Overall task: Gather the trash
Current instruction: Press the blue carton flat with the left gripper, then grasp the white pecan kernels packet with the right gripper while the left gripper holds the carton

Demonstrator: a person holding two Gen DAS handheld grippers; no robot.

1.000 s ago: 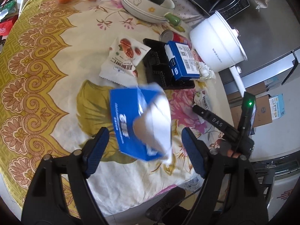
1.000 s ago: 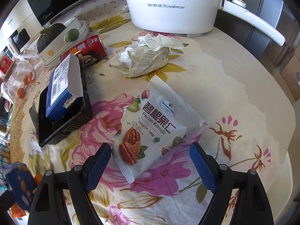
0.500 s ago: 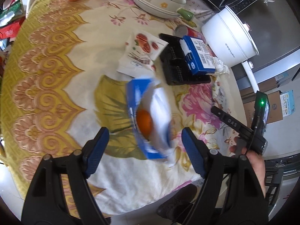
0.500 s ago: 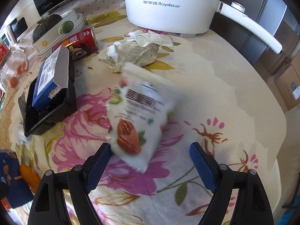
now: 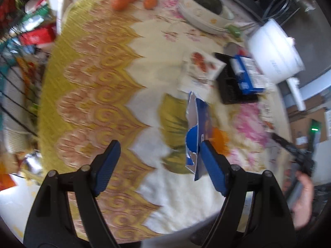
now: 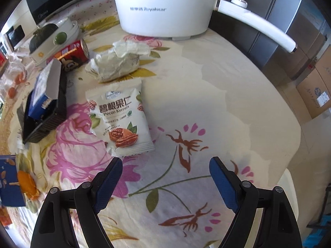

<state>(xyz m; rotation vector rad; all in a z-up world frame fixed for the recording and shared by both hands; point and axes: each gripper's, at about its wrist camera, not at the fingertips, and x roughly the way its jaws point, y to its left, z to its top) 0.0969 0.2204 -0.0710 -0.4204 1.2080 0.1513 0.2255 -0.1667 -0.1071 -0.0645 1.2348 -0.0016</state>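
A torn blue snack wrapper with a silver inside sits on the tablecloth beside a bit of orange peel. My left gripper is open and holds nothing; its right finger overlaps the wrapper's near end in this blurred view. A white pecan packet lies flat just beyond my right gripper, which is open and holds nothing. A crumpled paper wad and a red can on its side lie farther back. A second white packet lies beside the black tray.
A black tray holds a blue box. Behind it stand a white electric pot with a long handle and stacked bowls with a dark squash. Oranges lie far off. The round table's edge is near. A hand holds the right gripper.
The blue wrapper was between my left jaws; the view has swung left and it now sits by the right finger. The pecan packet left the right jaws and lies flat farther off.
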